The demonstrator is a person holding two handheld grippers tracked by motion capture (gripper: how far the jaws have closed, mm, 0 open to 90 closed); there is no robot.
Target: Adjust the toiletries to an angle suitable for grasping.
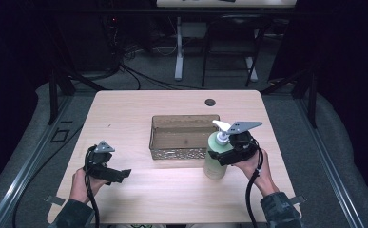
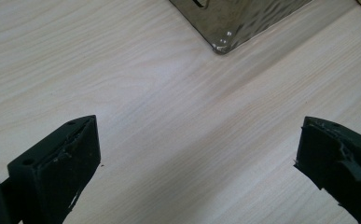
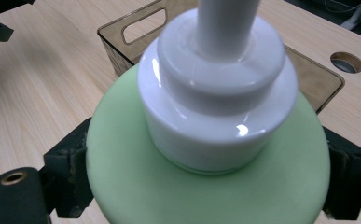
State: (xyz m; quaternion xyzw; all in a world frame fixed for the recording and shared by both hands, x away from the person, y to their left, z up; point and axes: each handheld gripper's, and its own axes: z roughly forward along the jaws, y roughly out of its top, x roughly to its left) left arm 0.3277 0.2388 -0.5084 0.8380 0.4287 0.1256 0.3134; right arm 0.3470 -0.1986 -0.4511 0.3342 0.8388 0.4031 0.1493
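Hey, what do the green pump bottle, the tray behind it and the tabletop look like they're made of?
Pump bottle: probably plastic, with a matte pale green body and a glossy white collar that catches a sharp highlight. Tray: it looks like smoky translucent plastic with a dimpled, shiny outer wall, though tinted glass can't be ruled out. Table: light wood or wood-look laminate with straight grain lines and a smooth satin surface.

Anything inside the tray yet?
The tray shows a bare brown floor. The bottle, gripped by the right tool, covers its near right corner, so that spot can't be checked.
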